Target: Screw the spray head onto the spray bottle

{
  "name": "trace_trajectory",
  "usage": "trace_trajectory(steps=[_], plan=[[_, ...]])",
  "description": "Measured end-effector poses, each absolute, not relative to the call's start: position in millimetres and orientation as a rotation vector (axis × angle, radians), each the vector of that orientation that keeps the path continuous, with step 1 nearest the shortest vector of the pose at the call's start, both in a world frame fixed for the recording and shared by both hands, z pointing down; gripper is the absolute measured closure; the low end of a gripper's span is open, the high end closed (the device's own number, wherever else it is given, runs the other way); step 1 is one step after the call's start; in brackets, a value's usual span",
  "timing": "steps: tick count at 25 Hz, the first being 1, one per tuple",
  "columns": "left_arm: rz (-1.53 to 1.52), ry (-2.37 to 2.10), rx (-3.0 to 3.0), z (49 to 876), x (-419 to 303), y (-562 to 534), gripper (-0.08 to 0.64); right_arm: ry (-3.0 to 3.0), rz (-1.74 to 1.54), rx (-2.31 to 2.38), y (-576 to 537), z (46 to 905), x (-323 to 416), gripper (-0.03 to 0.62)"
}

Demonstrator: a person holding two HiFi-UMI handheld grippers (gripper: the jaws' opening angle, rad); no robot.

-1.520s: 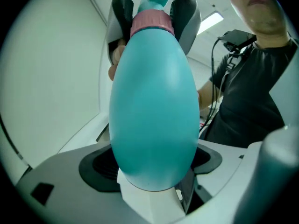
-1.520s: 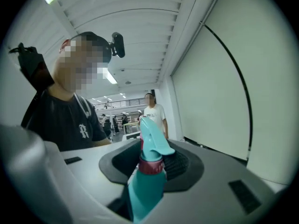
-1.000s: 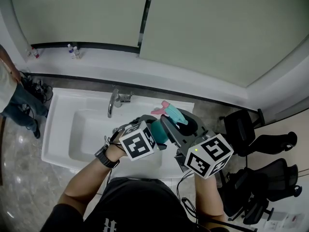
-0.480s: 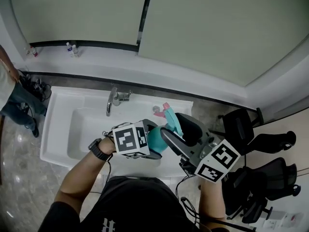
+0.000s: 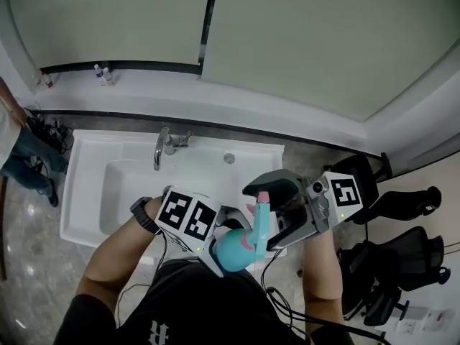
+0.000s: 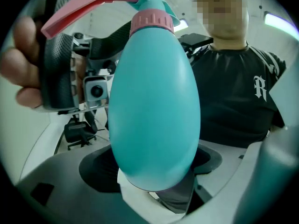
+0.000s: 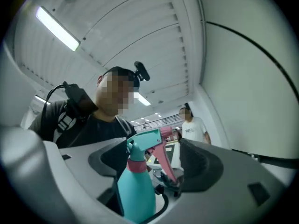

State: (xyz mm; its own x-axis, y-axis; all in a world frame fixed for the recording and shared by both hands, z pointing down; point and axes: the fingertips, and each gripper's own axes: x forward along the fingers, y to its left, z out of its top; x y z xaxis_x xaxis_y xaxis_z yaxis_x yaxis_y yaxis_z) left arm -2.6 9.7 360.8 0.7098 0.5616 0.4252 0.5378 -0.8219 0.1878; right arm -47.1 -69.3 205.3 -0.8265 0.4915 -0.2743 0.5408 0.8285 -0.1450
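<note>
Clamps bottle [image 6: 154,111] in left gripper [image 6: 159,178], jaws wide on it, just spreading jaws of right gripper [image 7: 154,167] clear round the head [image 7: 145,141]; risks dropping slick, round bottle if grip slips.

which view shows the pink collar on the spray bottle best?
Left gripper view: the pink collar is large, sharp and unobstructed atop the teal bottle. The right gripper view shows the collar small and low in frame; the head view gives only a pink sliver.

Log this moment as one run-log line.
left gripper: shut on bottle | right gripper: open, jaws just opened, spray head between them | spray head: on bottle
</note>
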Motion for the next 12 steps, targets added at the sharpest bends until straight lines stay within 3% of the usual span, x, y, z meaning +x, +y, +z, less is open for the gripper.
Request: trace_trajectory(steps=[12], plan=[[0.709, 1.097, 2.797, 358.2, 1.9, 29.1, 0.135, 2.812, -0.069, 1.094, -28.5, 205.9, -50.0, 0.283]])
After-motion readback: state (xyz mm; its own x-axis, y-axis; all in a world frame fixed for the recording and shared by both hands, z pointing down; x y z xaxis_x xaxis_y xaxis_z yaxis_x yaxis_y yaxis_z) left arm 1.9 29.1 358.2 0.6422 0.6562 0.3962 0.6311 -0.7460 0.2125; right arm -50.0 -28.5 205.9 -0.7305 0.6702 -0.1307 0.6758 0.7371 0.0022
